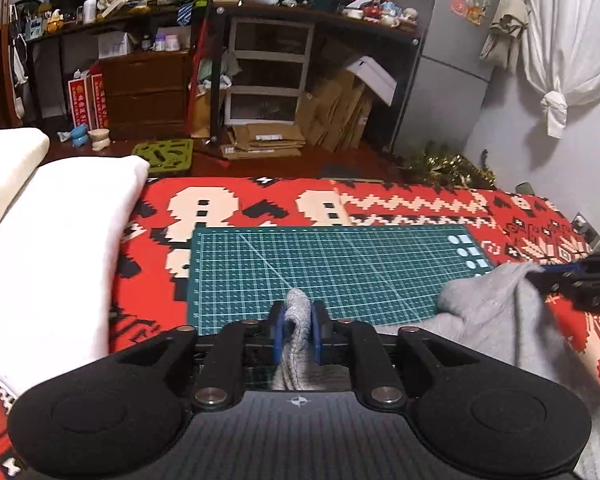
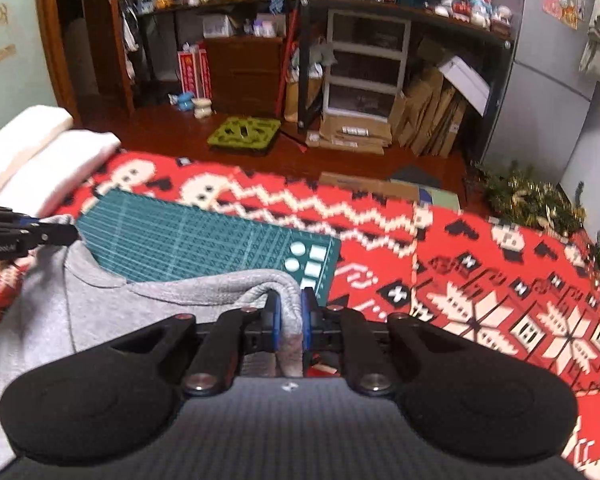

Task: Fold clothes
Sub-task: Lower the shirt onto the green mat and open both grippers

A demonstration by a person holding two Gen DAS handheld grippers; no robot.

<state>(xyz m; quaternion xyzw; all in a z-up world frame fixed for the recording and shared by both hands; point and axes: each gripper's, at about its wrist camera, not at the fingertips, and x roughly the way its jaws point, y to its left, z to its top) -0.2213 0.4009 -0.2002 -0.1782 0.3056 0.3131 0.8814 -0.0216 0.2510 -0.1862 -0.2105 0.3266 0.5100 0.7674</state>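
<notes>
Landmark: green mat (image 1: 340, 264), lying on the red blanket (image 2: 480, 280); I give every place relative to it.
Garment: grey top (image 2: 100, 300), spread over the mat's near edge, its bulk off the mat toward me, one fold bunched near the mat's right corner.
Left gripper (image 1: 298, 320): jaws nearly closed, pinching a ridge of the top above the mat's near edge.
Right gripper (image 2: 286, 312): jaws nearly closed, clamped on the top's rolled edge just before the mat's near right corner.
Step, as I judge it: I carry one edge out over the mat to lay it flat or fold it over.
Risk, slip: each bite is narrow; a pull apart could draw cloth from the pads.
Risk, skew: uneven hands would lay a crooked fold.
Risk, drag: the trailing cloth could shift the mat or ruck the blanket.
Left of mat: white pillow (image 1: 60, 248), well apart from the top.
</notes>
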